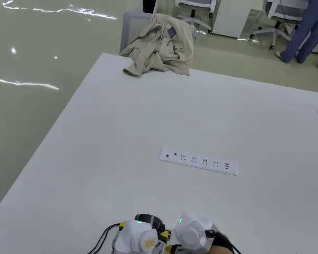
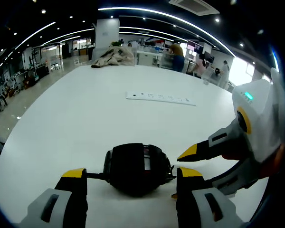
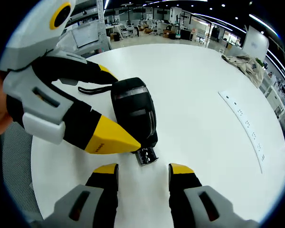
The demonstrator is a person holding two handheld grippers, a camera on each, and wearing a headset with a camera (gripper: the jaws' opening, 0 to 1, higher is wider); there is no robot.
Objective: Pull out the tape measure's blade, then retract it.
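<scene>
HEAD VIEW: left gripper [image 1: 143, 235] and right gripper [image 1: 188, 233] side by side at bottom centre, black tape measure [image 1: 147, 218] just above the left one | LEFT GRIPPER VIEW: jaws spread, straddling tape measure at lower centre | RIGHT GRIPPER VIEW: jaws spread, blade hook [image 3: 146, 156] just above their gap, clear of both.

Nothing written can be read in any of the views. The black tape measure [image 2: 138, 168] shows no legible brand or number on its case. The markings on the white power strip [image 1: 198, 161] are too small to read, and the patch on the far jacket [image 1: 159, 47] is blurred.
</scene>
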